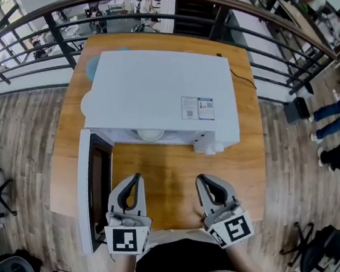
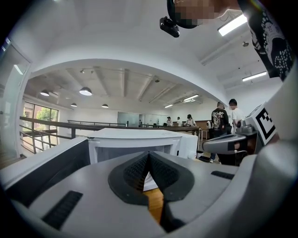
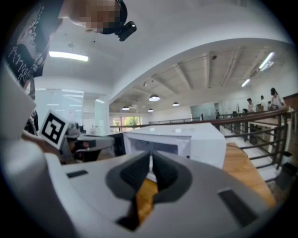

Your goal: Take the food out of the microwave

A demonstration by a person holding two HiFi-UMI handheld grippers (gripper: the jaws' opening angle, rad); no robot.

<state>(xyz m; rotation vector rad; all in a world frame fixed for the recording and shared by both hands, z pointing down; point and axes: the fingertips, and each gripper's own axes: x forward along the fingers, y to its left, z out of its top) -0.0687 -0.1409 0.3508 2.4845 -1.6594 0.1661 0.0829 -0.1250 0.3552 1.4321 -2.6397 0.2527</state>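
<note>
The left gripper is held with its jaws closed together, and nothing is seen between them in its own view. The right gripper is likewise closed, with only the wood of the table visible past its pads. Both are held side by side above the near part of the wooden table, apart from each other, and are pointed toward the far side, at the microwave.

The microwave is set on the far half of the table with its long axis running left to right, slightly skewed. Its opening is turned to the near side, toward the grippers. The door is hinged at the left and is swung fully open, so that it stands on edge and reaches toward the near left edge of the table, just left of the left gripper.

Inside the cavity, just behind the opening and left of its middle, the near rim of a white dish is seen under the edge of the microwave's top. What lies in the dish cannot be told. A small label is stuck on the top at the right.

Beyond the table a curved railing is seen, with people on the floor below it.
</note>
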